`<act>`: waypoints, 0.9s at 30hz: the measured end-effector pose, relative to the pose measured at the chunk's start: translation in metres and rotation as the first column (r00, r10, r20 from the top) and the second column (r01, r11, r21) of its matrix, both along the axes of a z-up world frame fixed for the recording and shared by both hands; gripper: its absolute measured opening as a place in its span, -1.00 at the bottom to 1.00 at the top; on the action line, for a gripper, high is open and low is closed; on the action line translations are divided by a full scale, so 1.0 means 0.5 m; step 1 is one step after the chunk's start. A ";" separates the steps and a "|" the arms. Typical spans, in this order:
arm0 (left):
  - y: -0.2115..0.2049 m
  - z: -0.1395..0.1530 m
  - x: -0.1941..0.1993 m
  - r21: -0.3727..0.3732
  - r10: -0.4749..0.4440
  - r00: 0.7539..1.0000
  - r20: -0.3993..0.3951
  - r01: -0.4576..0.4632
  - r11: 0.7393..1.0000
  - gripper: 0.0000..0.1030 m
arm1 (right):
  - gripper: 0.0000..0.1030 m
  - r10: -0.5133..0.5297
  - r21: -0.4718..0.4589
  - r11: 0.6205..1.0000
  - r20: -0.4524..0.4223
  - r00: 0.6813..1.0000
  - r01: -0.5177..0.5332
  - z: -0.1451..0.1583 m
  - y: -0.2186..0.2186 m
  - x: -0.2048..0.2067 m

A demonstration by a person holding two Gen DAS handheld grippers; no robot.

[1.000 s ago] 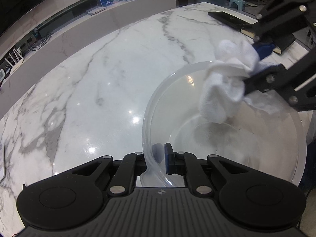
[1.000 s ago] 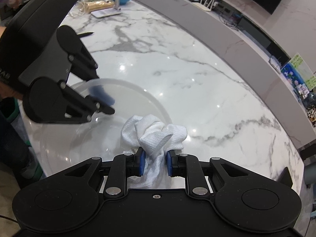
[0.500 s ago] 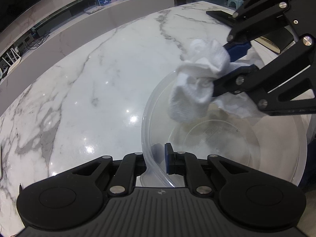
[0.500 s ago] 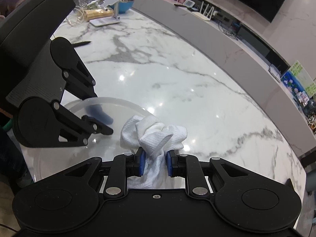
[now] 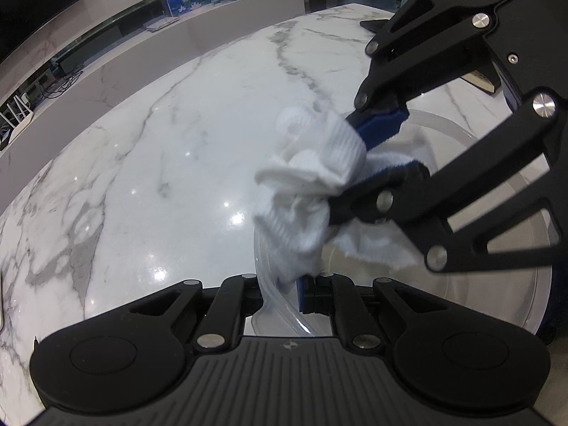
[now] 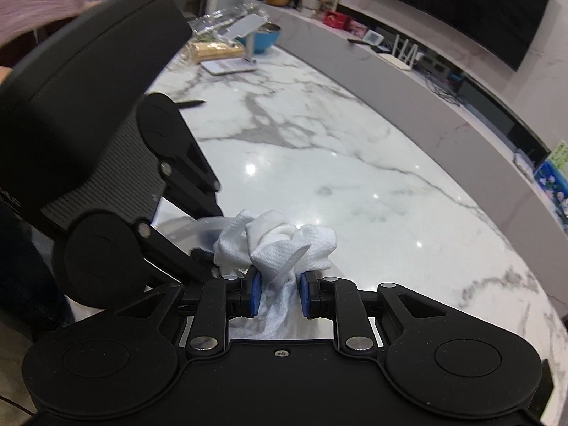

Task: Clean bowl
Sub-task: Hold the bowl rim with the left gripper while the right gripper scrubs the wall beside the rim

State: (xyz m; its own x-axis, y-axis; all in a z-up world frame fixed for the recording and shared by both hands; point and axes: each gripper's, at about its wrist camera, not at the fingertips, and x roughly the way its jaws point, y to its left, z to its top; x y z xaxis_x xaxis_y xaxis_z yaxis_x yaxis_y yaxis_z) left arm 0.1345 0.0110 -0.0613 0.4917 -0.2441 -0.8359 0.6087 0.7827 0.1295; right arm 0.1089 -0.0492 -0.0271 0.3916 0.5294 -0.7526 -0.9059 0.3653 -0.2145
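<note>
The bowl (image 5: 497, 305), clear plastic, sits at the lower right of my left view, on the marble table (image 5: 177, 163). My left claw (image 5: 280, 294) is pinched narrow on its near rim, one finger outside the wall and the blue pad (image 5: 301, 296) inside. My right claw (image 6: 277, 293) grips a bunched white cloth (image 6: 280, 241) between its blue pads; in the left view that cloth (image 5: 309, 184) hangs at the bowl's left rim, just above my left claw. In the right view the bowl (image 6: 184, 227) shows only as a sliver at centre left, behind the left claw's black body. At the upper left of that view a blue bowl (image 6: 264, 41) and a phone stand (image 6: 245, 49) sit far back on the table
</note>
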 end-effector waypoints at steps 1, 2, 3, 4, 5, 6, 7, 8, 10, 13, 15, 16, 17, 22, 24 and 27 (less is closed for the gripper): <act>0.000 0.001 0.000 0.000 -0.001 1.000 0.001 0.001 1.000 -0.83 | -0.64 0.005 0.008 1.000 -0.013 1.000 -0.005 0.001 0.000 0.001; -0.001 0.001 0.000 0.000 -0.002 1.000 0.001 0.002 1.000 -0.83 | -0.64 0.011 0.013 1.000 -0.020 1.000 -0.011 0.002 0.000 0.001; -0.001 0.001 0.000 0.000 -0.002 1.000 0.001 0.002 1.000 -0.83 | -0.64 0.016 0.017 1.000 -0.026 1.000 -0.016 0.003 0.001 0.000; -0.001 0.001 -0.001 0.000 -0.002 1.000 0.000 0.002 1.000 -0.83 | -0.64 0.016 0.017 1.000 -0.025 1.000 -0.016 0.002 0.001 0.000; -0.002 0.000 -0.001 0.000 -0.002 1.000 0.001 0.002 1.000 -0.83 | -0.64 0.016 0.017 1.000 -0.023 1.000 -0.015 0.002 0.002 -0.001; -0.003 0.000 -0.001 0.001 -0.001 1.000 0.004 0.001 1.000 -0.83 | -0.64 0.015 0.018 1.000 -0.022 1.000 -0.015 0.001 0.003 -0.001; -0.003 0.001 -0.001 0.002 -0.001 1.000 0.005 0.001 1.000 -0.83 | -0.64 0.013 0.018 1.000 -0.019 1.000 -0.013 0.001 0.003 -0.001; -0.003 0.001 -0.001 0.001 0.000 1.000 0.005 0.000 1.000 -0.83 | -0.64 0.010 0.015 1.000 -0.014 1.000 -0.010 0.001 0.005 -0.001; -0.003 0.000 0.000 -0.001 0.000 1.000 0.003 0.000 1.000 -0.83 | -0.64 0.008 0.011 1.000 -0.008 1.000 -0.007 0.000 0.006 -0.002; -0.002 0.002 0.000 -0.006 0.001 1.000 0.002 -0.001 1.000 -0.83 | -0.64 0.002 -0.008 1.000 0.009 1.000 -0.002 0.001 0.007 -0.004; -0.003 0.003 0.001 -0.007 0.000 1.000 0.001 0.000 1.000 -0.83 | -0.64 -0.015 -0.025 1.000 0.022 1.000 0.015 0.003 0.006 -0.004; -0.004 0.003 0.001 -0.007 0.000 1.000 0.002 0.000 1.000 -0.83 | -0.64 -0.025 -0.032 0.999 0.026 0.999 0.026 0.004 0.005 -0.003; -0.004 0.004 0.000 -0.007 0.000 1.000 0.002 0.000 1.000 -0.83 | -0.64 -0.039 -0.037 0.999 0.026 0.999 0.040 0.004 0.003 -0.001; -0.002 0.007 0.005 -0.012 0.010 1.000 0.006 -0.010 1.000 -0.84 | -0.64 -0.101 -0.062 0.993 0.022 0.995 0.102 0.007 -0.010 0.010; 0.000 0.008 0.008 -0.015 0.017 1.000 0.008 -0.017 1.000 -0.84 | -0.64 -0.112 -0.072 0.991 0.024 0.993 0.113 0.006 -0.012 0.012; 0.004 0.010 0.011 -0.015 0.026 1.000 0.009 -0.025 1.000 -0.85 | -0.64 -0.132 -0.100 0.986 0.033 0.991 0.135 0.006 -0.017 0.012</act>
